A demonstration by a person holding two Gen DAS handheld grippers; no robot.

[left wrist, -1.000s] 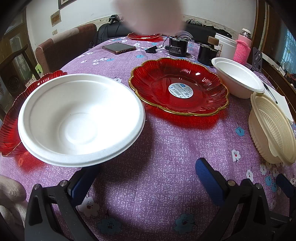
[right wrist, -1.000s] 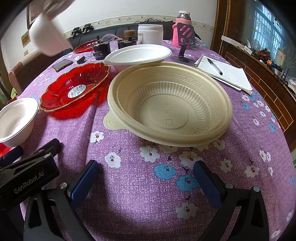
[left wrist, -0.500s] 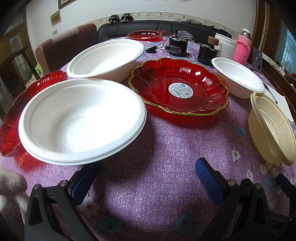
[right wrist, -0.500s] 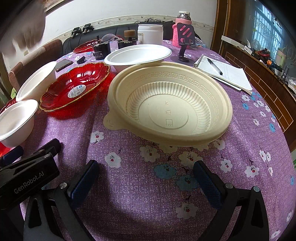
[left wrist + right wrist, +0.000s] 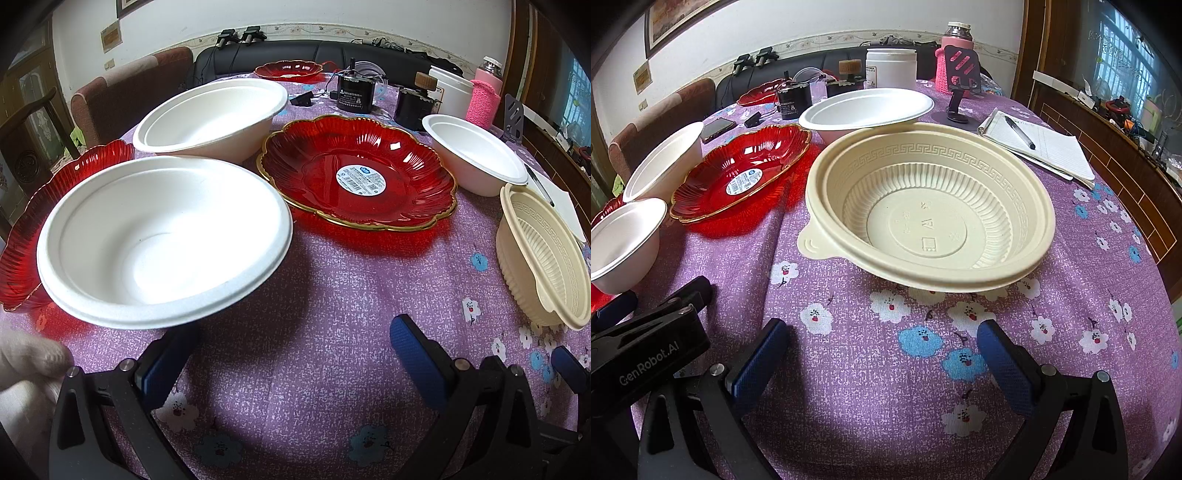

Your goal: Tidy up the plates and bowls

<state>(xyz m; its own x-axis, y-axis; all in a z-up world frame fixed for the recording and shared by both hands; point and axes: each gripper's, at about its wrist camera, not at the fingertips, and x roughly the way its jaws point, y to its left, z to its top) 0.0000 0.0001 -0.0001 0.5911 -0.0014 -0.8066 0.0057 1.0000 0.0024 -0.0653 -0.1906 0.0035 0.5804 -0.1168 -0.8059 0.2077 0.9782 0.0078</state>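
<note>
My left gripper (image 5: 295, 354) is open and empty just in front of a white bowl (image 5: 162, 236) that rests on a red plate (image 5: 22, 229). A second white bowl (image 5: 214, 114) stands behind it, a large red gold-rimmed plate (image 5: 358, 181) in the middle, a third white bowl (image 5: 476, 158) at the right and a beige bowl (image 5: 543, 251) at the far right. My right gripper (image 5: 882, 350) is open and empty in front of the beige bowl (image 5: 931, 206). The red plate (image 5: 738, 173) and white bowls (image 5: 868, 107) (image 5: 661, 162) (image 5: 620, 236) lie beyond.
A small red plate (image 5: 288, 70), black devices (image 5: 354, 96), a white jar (image 5: 450, 96) and a pink-wrapped bottle (image 5: 484, 96) stand at the table's far end. A notepad with pen (image 5: 1038, 144), a phone stand (image 5: 960, 85) and a phone (image 5: 718, 127) lie nearby. A gloved hand (image 5: 26, 373) is at lower left.
A hand brought a second white bowl in from above and set it on the table behind the near white bowl, over the phone in the left view. Both grippers stayed still.
</note>
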